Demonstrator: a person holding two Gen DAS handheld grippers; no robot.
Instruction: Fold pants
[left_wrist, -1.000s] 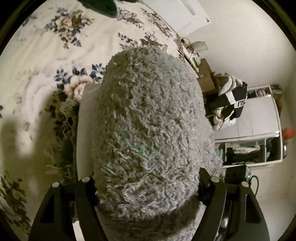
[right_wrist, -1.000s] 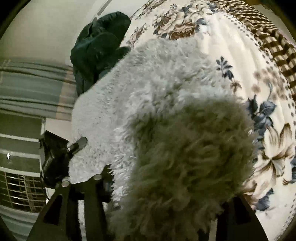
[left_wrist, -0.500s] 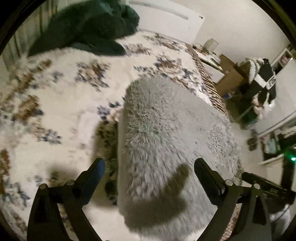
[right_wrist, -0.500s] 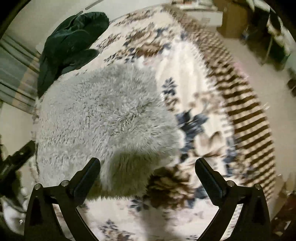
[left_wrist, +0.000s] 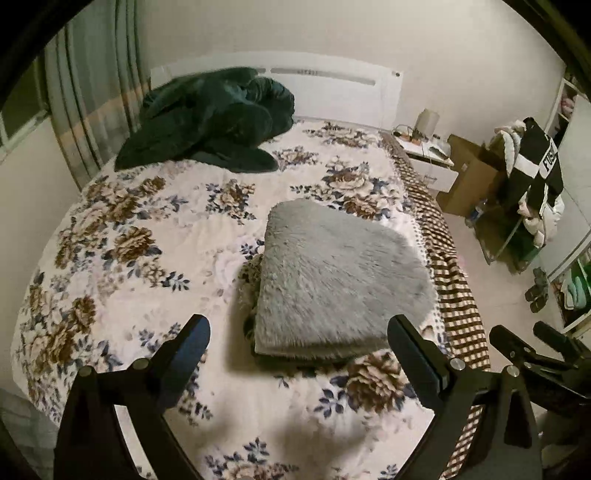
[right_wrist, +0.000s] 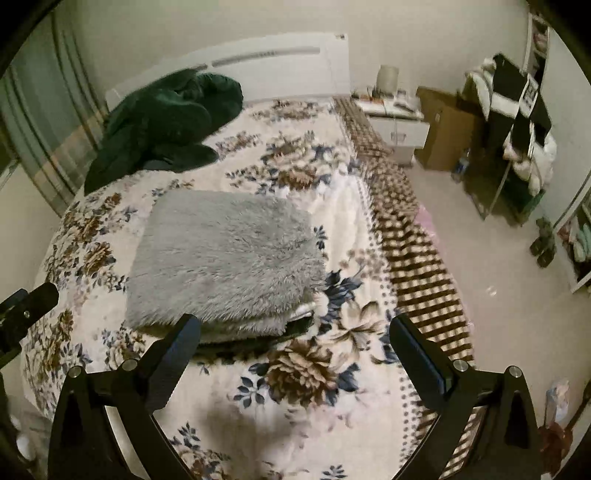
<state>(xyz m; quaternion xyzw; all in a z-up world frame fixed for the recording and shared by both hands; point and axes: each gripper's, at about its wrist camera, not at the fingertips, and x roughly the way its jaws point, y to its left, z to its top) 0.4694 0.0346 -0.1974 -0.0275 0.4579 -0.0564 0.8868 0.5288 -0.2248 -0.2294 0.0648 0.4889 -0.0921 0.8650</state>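
From the left wrist view, the left gripper (left_wrist: 295, 343) hangs over the near end of the bed (left_wrist: 110, 266), its jaws spread wide and empty. The pants (left_wrist: 340, 277) lie ahead of it as a thick grey fuzzy bundle, folded into a squarish stack toward the bed's right side, close to the checked edge (left_wrist: 454, 280) that drops to the floor. That closeness is the worry — a nudge to the right could slide the stack off the side. A dark green heap (left_wrist: 218, 122) sits well apart by the headboard.

From the right wrist view, the right gripper (right_wrist: 295, 343) is also wide open and holds nothing; its left finger overlaps the stack's near edge in the picture, though I cannot tell if it touches. Paler layers peek out at the near right corner — the plush pile looks springy, and I'd guess the top fold could creep open or splay if brushed while the gripper moves off.
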